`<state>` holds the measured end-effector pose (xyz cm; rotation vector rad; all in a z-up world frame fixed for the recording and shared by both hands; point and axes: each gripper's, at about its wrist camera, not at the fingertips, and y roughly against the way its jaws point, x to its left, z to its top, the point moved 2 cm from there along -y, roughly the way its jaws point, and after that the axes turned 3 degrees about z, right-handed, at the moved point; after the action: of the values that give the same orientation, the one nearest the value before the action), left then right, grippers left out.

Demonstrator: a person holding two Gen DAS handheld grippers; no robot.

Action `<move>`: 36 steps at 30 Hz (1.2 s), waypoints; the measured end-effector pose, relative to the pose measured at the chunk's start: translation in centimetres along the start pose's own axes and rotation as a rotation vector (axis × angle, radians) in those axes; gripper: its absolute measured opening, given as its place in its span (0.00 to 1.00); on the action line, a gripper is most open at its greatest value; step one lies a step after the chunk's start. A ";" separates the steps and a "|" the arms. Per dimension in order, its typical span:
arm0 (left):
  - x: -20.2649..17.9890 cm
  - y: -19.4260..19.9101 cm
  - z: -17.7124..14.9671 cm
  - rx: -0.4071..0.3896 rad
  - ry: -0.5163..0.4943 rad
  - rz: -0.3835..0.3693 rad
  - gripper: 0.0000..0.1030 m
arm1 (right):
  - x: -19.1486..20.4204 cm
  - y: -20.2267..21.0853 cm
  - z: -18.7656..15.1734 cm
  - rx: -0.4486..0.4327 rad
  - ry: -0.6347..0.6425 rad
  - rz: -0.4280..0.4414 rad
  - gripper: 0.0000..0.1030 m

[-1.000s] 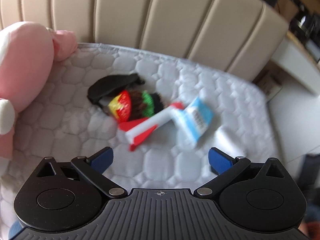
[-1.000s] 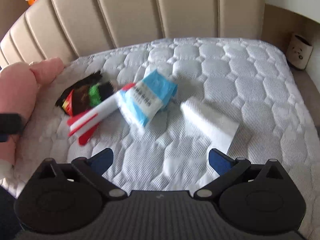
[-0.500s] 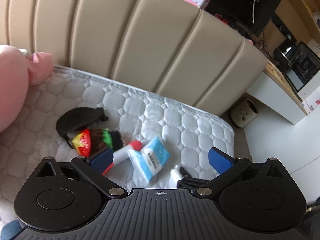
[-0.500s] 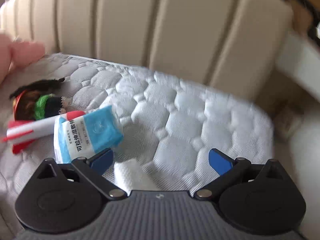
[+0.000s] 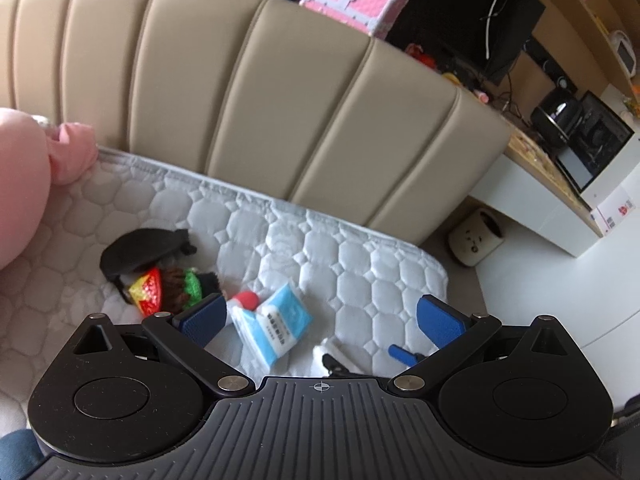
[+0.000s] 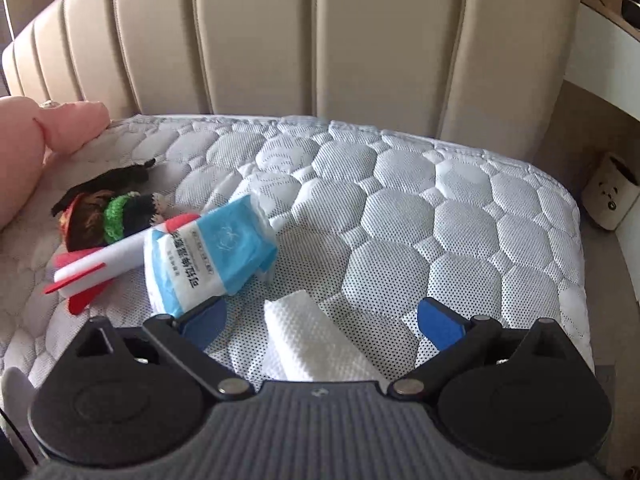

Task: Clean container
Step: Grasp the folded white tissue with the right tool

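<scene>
So the big thing here is the quilted mattress (image 6: pixel 400 208) with a beige padded headboard (image 6: pixel 360 40) at the far side and a pink plush (image 6: pixel 24 152) off at the far left. No obvious container shows in either view, so I'm guessing the folded white cloth (image 6: pixel 316 344) is the wiping piece. It sits at the near edge, right between the spread blue fingers of the right gripper (image 6: pixel 322 320), which is wide open and holding nothing. Its long axis runs from far-left to near-right, slanted to the jaw line, not quite along the reach. The left gripper (image 5: pixel 320 316) is also open and empty, higher up, so the right is nearer. Left of the cloth: blue tissue pack (image 6: pixel 208 256), toy rocket (image 6: pixel 104 264), then 1 small knitted toy (image 6: pixel 108 216).
</scene>
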<state>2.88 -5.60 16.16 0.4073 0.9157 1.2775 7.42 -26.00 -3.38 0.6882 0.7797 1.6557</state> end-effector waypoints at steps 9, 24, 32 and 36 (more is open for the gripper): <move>-1.4 1.8 0.0 -0.025 -0.045 -0.005 1.00 | 0.4 0.8 -0.1 -0.023 0.014 0.010 1.00; 6.8 -14.3 -5.4 0.072 -0.199 -0.016 1.00 | 0.1 0.3 1.9 -0.092 -0.002 0.076 0.90; 7.0 -20.4 -8.2 0.253 -0.363 0.003 1.00 | 0.5 -7.6 5.4 0.138 -0.461 0.344 0.84; 6.8 -20.0 -9.2 0.254 -0.474 0.022 1.00 | 1.8 -10.3 4.1 0.240 -0.472 0.340 0.56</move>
<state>8.58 -6.90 -6.11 0.8806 0.6675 1.0207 16.31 -22.06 -8.95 1.3853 0.5386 1.6136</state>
